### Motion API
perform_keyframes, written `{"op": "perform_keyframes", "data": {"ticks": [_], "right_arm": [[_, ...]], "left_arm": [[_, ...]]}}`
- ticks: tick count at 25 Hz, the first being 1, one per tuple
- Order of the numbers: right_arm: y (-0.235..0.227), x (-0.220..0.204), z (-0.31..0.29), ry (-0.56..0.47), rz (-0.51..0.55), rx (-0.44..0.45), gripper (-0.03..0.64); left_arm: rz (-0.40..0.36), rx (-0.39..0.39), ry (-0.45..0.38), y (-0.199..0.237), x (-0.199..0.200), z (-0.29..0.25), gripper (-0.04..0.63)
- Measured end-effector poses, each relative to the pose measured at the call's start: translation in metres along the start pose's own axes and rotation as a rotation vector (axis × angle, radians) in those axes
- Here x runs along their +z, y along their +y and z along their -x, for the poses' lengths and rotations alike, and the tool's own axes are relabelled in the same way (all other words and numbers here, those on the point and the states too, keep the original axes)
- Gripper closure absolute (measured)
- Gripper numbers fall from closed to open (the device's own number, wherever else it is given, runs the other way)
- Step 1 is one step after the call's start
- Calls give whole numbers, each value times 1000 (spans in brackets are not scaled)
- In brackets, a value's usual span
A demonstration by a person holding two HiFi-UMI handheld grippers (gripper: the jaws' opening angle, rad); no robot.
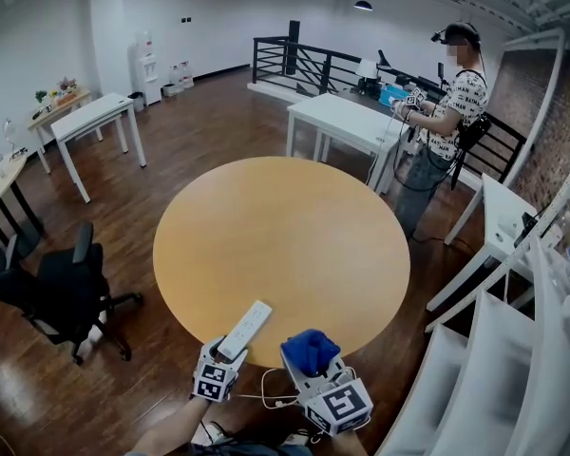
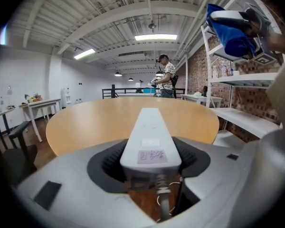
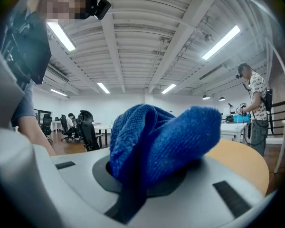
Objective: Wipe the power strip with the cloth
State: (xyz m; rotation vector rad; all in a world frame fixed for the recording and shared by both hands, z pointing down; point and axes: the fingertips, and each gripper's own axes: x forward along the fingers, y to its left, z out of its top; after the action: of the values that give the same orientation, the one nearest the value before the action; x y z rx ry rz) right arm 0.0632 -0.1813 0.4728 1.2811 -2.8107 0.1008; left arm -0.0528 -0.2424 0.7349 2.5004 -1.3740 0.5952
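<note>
**Setting up for the wipe: strip clasped, cloth not yet touching**

Looking like the set-up step, with no wiping contact made yet. Clasping the near end of the power strip (image 1: 248, 326) in the left tongs (image 1: 226, 352), pads appearing to press its sides. Lying lengthwise at the 6 o'clock edge of the round surface (image 1: 294, 236), pointing toward 1 o'clock, trailing a cable (image 1: 266, 388) off the rim. Clenching the bunched blue cloth (image 1: 309, 348) in the right tongs (image 1: 313, 367), hovering off the rim near 5 o'clock, just beside the strip but apart from it.

Next, probably calling for bringing the cloth over toward 11 o'clock onto the strip's top face, then dragging along its length while steadying the held end.

Counting one power strip, one cloth, two tongs, one round surface, one cable, one bystander (image 1: 451, 112) at 1 o'clock and one black chair (image 1: 62, 293) at 9 o'clock.
</note>
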Motion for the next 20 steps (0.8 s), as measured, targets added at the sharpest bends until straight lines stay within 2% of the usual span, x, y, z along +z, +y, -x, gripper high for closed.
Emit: {"op": "perform_keyframes", "data": {"ticks": [11, 15, 20], "right_arm": [[5, -3, -3, -17, -19, 13, 563], [5, 0, -4, -29, -23, 15, 563], [9, 11, -4, -57, -15, 23, 563]], "left_arm": [[11, -22, 47, 2, 8, 12, 302], [6, -34, 3, -1, 25, 21, 302], [-26, -57, -102, -9, 71, 35, 302]]}}
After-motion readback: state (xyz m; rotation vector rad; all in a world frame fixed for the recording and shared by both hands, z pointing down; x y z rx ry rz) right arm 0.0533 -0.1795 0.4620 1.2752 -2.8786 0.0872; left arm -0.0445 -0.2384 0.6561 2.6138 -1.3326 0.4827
